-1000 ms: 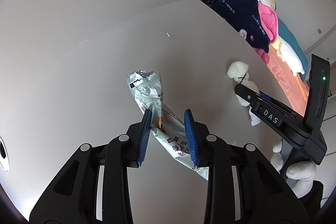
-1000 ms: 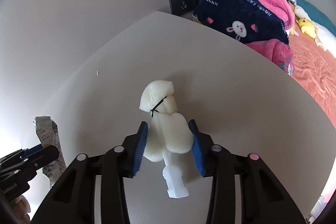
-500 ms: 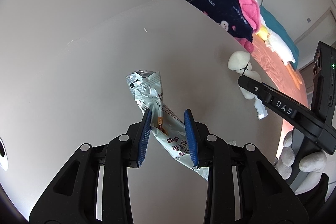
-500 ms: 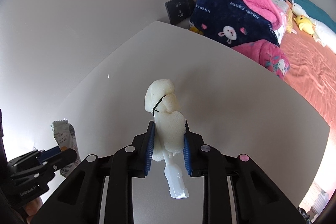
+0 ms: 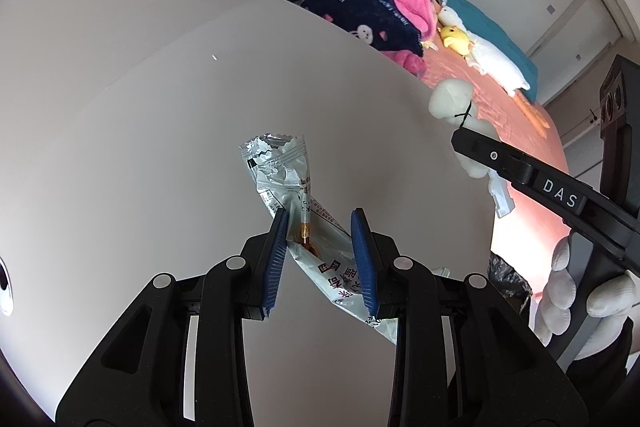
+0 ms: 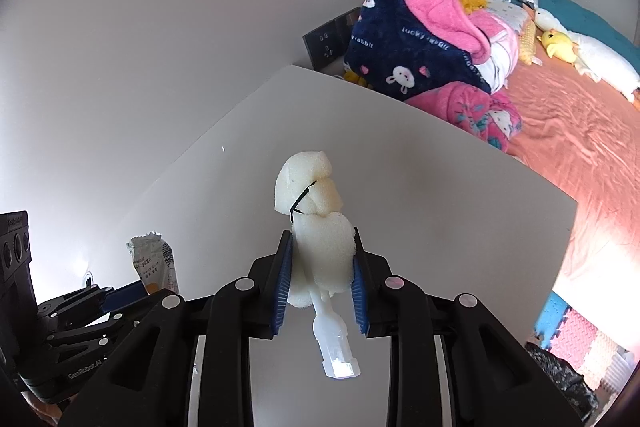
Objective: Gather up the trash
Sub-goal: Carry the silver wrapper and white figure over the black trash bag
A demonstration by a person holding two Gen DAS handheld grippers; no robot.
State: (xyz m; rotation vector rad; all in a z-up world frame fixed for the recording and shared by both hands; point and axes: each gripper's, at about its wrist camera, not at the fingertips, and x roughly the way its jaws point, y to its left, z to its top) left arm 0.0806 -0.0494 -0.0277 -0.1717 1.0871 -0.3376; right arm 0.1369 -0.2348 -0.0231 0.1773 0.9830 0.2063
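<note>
In the left wrist view my left gripper [image 5: 320, 247] is shut on a crumpled silver and white snack wrapper [image 5: 280, 167], which hangs above the white table [image 5: 160, 147]. My right gripper [image 6: 320, 267] is shut on a white foam sponge [image 6: 316, 195] that is tied with a black cord and has a clear plastic handle [image 6: 336, 347] hanging below the pads. The sponge is lifted off the table [image 6: 440, 207]. The left view also shows the sponge [image 5: 452, 99] in the right gripper [image 5: 520, 171], held by a white-gloved hand [image 5: 568, 287]. The right view shows the wrapper [image 6: 154, 263] at the lower left.
A black trash bag [image 6: 560, 375] sits on the floor beyond the table's right edge; the left view shows the bag [image 5: 508, 279] too. Behind the table are a bed with a pink sheet [image 6: 580, 147], a navy and pink blanket [image 6: 420, 47], plush toys and a wall socket [image 6: 326, 43].
The right gripper's pads closed on the foam sponge and lifted it off the table. Both grippers rose and swung toward the bed side, the left still holding the wrapper.
</note>
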